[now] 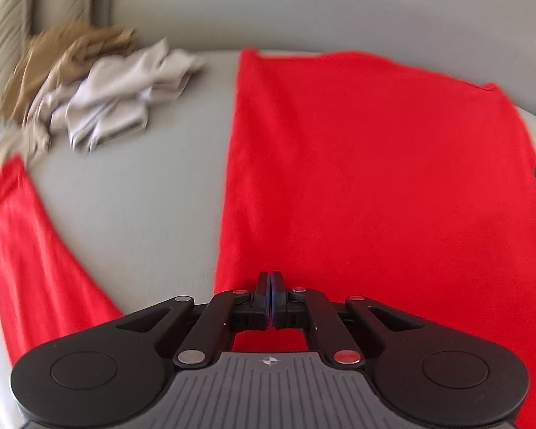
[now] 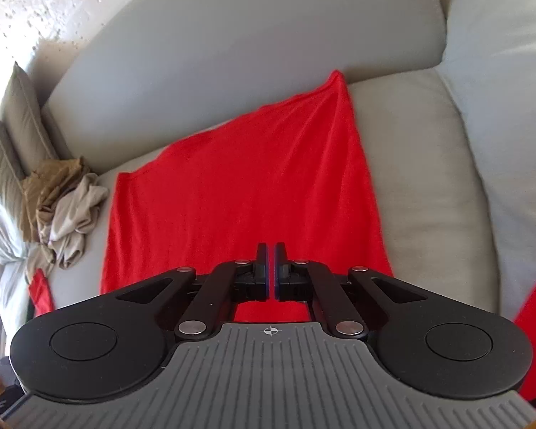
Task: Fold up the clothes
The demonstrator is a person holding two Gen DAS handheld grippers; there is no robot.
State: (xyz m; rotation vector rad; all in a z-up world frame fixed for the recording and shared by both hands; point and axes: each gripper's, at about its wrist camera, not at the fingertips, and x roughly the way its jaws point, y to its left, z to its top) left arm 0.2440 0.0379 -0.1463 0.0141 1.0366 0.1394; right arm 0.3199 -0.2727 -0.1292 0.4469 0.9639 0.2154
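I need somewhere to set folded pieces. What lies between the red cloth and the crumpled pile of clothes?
Only bare sofa seat lies between the red cloth and the pile; the left wrist view shows it best.

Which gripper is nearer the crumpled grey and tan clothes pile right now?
Left. The left gripper sits over the red garment's pile-side edge; the right gripper sits mid-garment, farther from the pile.

Bare sofa seat (image 1: 132,214) lies open between the spread red cloth (image 1: 375,178) and the red sleeve (image 1: 28,268) at the near left; a gripper could pass freely there. At the far left a crumpled pile of grey and tan clothes (image 1: 100,100) blocks the corner, with cushions (image 2: 14,136) behind it. The backrest (image 2: 232,53) walls off the far side. Right of the cloth, the seat is bare up to the armrest (image 2: 511,107).
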